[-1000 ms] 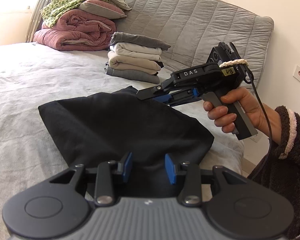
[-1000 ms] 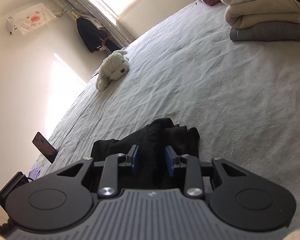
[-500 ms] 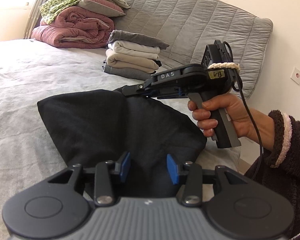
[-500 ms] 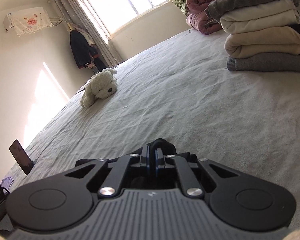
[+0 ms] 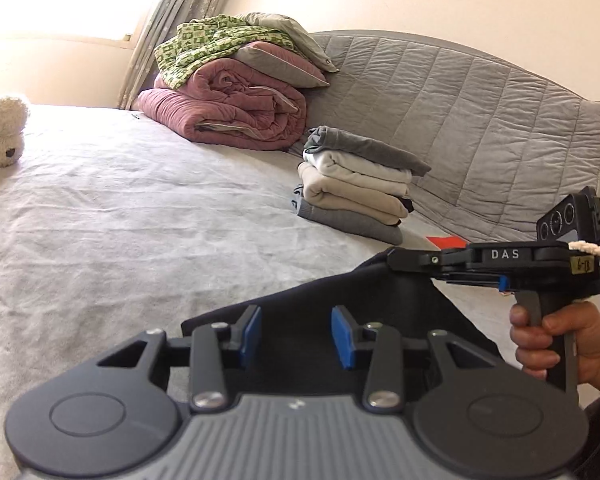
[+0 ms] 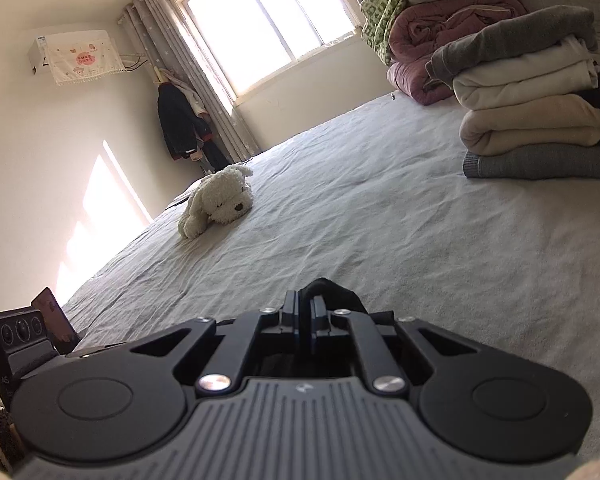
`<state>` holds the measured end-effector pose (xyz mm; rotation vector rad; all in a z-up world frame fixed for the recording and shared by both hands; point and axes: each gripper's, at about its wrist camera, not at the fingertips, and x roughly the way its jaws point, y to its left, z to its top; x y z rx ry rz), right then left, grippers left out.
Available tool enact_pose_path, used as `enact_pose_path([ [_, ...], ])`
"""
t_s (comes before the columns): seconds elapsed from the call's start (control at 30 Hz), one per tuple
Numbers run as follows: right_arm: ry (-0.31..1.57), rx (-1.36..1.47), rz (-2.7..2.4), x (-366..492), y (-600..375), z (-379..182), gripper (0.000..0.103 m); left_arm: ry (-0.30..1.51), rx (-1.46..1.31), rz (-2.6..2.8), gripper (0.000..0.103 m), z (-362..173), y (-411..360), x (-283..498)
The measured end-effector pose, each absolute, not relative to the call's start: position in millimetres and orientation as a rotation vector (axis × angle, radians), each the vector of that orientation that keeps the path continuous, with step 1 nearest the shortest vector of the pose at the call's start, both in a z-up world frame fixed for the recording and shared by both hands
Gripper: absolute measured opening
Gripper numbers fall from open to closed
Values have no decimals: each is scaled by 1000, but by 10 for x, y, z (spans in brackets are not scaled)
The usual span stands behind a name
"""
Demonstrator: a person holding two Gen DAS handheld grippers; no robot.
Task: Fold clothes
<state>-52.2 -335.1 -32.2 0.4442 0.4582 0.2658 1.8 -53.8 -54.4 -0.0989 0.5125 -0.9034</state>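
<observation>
A black garment (image 5: 380,300) lies on the grey bed sheet (image 5: 140,232). In the left wrist view my left gripper (image 5: 297,336) hovers low over its near part. Its blue pads (image 5: 252,336) stand apart and do not press on the cloth seen between them. A hand (image 5: 556,340) at the right holds my right gripper (image 5: 392,260), which is shut on the garment's far edge and holds it slightly raised. In the right wrist view the right gripper (image 6: 306,312) pinches a small fold of the black garment (image 6: 332,292) between shut fingers.
A stack of folded clothes (image 5: 352,188) (image 6: 532,112) stands by the grey quilted headboard (image 5: 480,140). Rolled pink and green bedding (image 5: 228,108) is piled behind it. A white plush dog (image 6: 220,200) lies far off on the sheet. A phone (image 6: 54,312) leans at the bed's edge.
The right gripper closed on a fold of the black garment and lifted it a little. The left gripper's view swung left, so the right gripper now sits further right and the garment lower in view.
</observation>
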Motion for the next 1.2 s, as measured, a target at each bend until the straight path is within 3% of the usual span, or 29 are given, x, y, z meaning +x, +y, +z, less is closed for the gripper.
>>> enact_pose_path([
  [0.33, 565, 510, 197, -365, -3548, -685, 6, 597, -67, -862, 41, -682, -630, 127],
  [0.43, 541, 547, 225, -439, -3584, -582, 15, 569, -60, -851, 43, -638, -617, 77],
  [0.7, 405, 204, 221, -565, -3212, -202, 17, 465, 2, -885, 43, -435, -787, -48],
  [0.87, 510, 122, 264, -298, -2942, -407, 17, 531, 116, -849, 43, -616, -914, -25],
  [0.9, 533, 110, 238, -251, -2959, -478, 4, 552, 112, -842, 43, -643, -897, 4],
  [0.93, 556, 97, 212, -204, -2977, -549, 0, 562, 102, -841, 43, -649, -867, 28],
  [1.1, 548, 216, 196, -288, -3246, -536, 0, 569, 59, -810, 43, -577, -653, 42],
  [1.2, 507, 197, 216, -465, -3225, -367, 17, 535, 10, -832, 43, -457, -550, -72],
])
